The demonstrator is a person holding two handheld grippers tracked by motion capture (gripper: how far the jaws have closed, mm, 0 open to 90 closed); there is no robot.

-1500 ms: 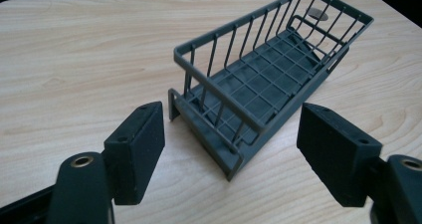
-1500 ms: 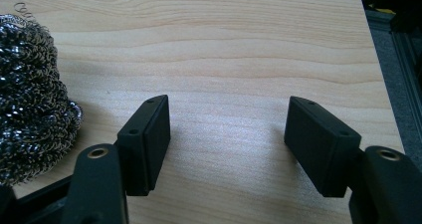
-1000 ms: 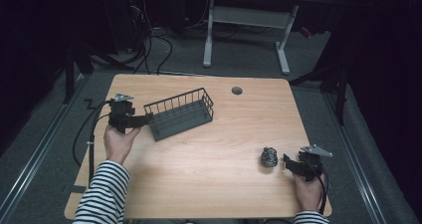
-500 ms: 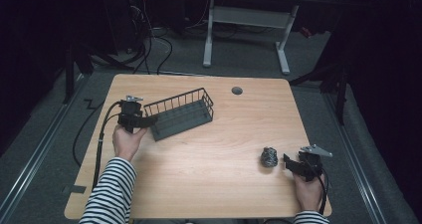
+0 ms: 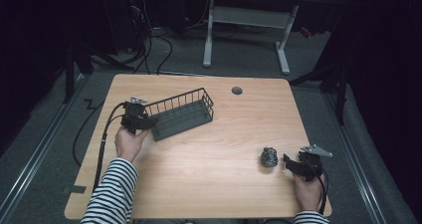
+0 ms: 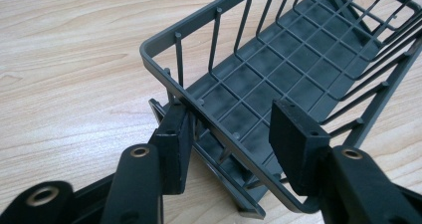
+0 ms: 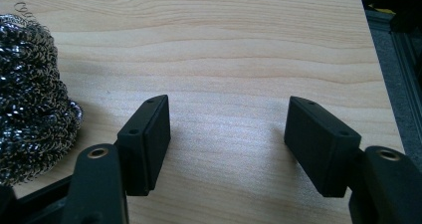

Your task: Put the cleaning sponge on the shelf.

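High view: a wooden table (image 5: 199, 184) carries a dark wire basket (image 5: 181, 114) on its left half and a steel wool ball (image 5: 269, 156) on its right half, the two well apart. The left gripper (image 5: 144, 122), held in a hand (image 5: 128, 142) with a striped sleeve (image 5: 112, 194), meets the near-left end of the basket; its cable (image 5: 102, 144) trails back toward the table's front edge. The right gripper (image 5: 293, 165) lies low on the table near the front right corner, just beside the steel wool ball, with its grey plate (image 5: 316, 150) on top. A round hole (image 5: 237, 90) marks the table's far edge. Left gripper view: the left gripper (image 6: 231, 129) straddles the end wall of the basket (image 6: 298, 50). Its jaws have just been closing, with the basket's rim between them: the left jaw stands outside against the wall, and the right jaw stands inside, above the grid floor. Whether both pads press firmly on the rim cannot be told for certain, but the jaws appear pinched on it. The basket rests on the table (image 6: 74, 45), its long axis running away from the camera. Right gripper view: the right gripper (image 7: 229, 139) has its jaws spread, with bare table (image 7: 224, 45) between them. The steel wool ball (image 7: 30, 99) sits outside the left jaw, close to it but not between the pads.
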